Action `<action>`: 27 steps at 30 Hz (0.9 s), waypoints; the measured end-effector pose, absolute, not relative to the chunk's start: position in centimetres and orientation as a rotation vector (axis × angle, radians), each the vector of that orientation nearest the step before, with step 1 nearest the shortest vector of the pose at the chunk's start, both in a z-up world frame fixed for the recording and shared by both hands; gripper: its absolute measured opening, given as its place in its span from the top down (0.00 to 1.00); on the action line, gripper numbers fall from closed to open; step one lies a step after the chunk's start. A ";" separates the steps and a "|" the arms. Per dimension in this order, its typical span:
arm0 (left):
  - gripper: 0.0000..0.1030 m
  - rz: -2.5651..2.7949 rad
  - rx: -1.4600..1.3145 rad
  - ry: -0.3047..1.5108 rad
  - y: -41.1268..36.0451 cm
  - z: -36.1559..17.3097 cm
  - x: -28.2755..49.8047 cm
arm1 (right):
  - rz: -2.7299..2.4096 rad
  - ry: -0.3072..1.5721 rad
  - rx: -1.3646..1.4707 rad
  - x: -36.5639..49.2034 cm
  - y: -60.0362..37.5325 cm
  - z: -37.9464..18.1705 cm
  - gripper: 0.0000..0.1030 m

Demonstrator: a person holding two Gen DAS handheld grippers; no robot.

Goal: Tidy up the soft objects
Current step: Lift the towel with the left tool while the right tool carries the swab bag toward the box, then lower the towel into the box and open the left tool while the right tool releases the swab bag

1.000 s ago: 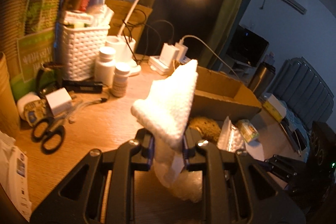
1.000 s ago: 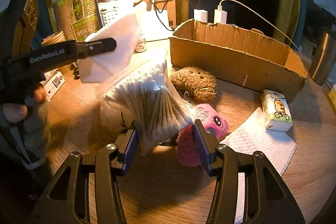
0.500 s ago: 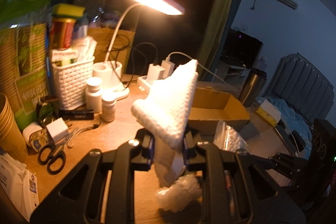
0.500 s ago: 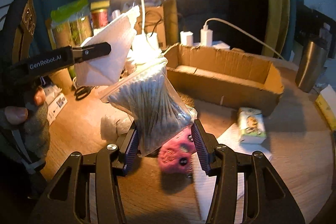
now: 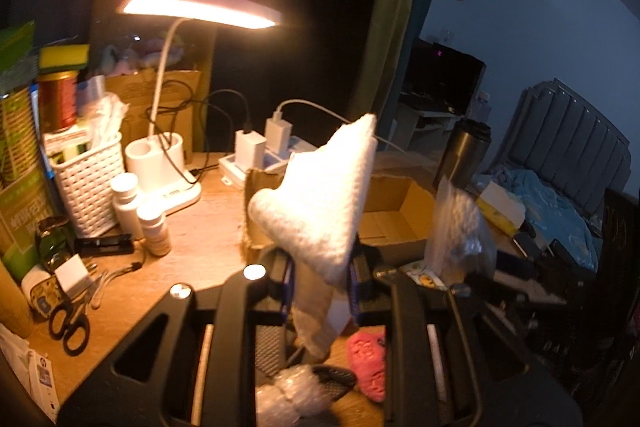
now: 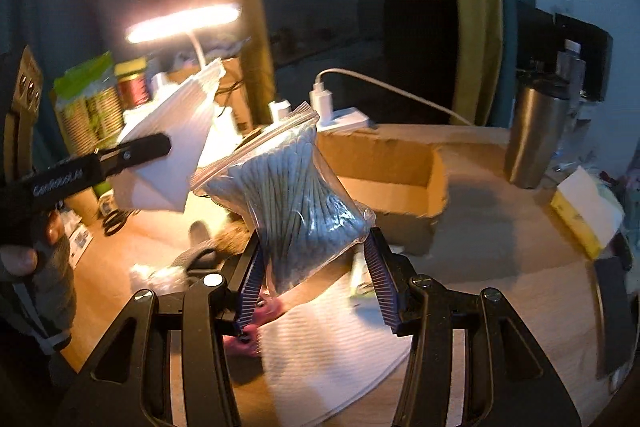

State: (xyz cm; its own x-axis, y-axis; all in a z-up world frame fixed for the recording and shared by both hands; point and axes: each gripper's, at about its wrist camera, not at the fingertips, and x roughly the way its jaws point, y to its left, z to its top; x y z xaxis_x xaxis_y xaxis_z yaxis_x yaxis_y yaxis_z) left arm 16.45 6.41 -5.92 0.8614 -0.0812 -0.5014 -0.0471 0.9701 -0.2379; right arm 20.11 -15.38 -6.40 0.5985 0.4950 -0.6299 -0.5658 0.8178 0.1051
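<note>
My left gripper is shut on a folded white paper towel that stands up above its fingers, high over the desk. In the right wrist view the same towel shows at the left, pinched by the left gripper's finger. My right gripper is shut on a clear zip bag of cotton swabs, lifted above the desk. The open cardboard box lies behind the bag; in the left wrist view the box sits just beyond the towel. A pink plush toy lies on the desk below.
A lit desk lamp, a white basket, pill bottles, chargers and scissors crowd the left. A steel tumbler stands right of the box. A white paper towel lies flat under my right gripper.
Both grippers rose with their loads, the towel and the swab bag, and now look down on the box. The pink plush slid toward the bottom of both views.
</note>
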 end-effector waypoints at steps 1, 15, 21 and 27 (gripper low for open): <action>0.80 -0.020 -0.243 0.538 6.1 -5.9 16.7 | 0.611 0.692 -0.107 20.4 -15.6 -6.3 0.49; 0.79 -0.058 -0.196 0.585 2.2 -5.8 21.2 | 0.576 0.671 -0.070 25.3 -18.4 -5.6 0.49; 0.79 -0.074 -0.174 0.588 0.7 -5.8 23.1 | 0.572 0.681 -0.054 27.3 -19.0 -6.0 0.49; 0.79 -0.085 -0.160 0.606 -0.6 -6.7 25.4 | 0.573 0.704 -0.043 29.1 -19.2 -6.9 0.49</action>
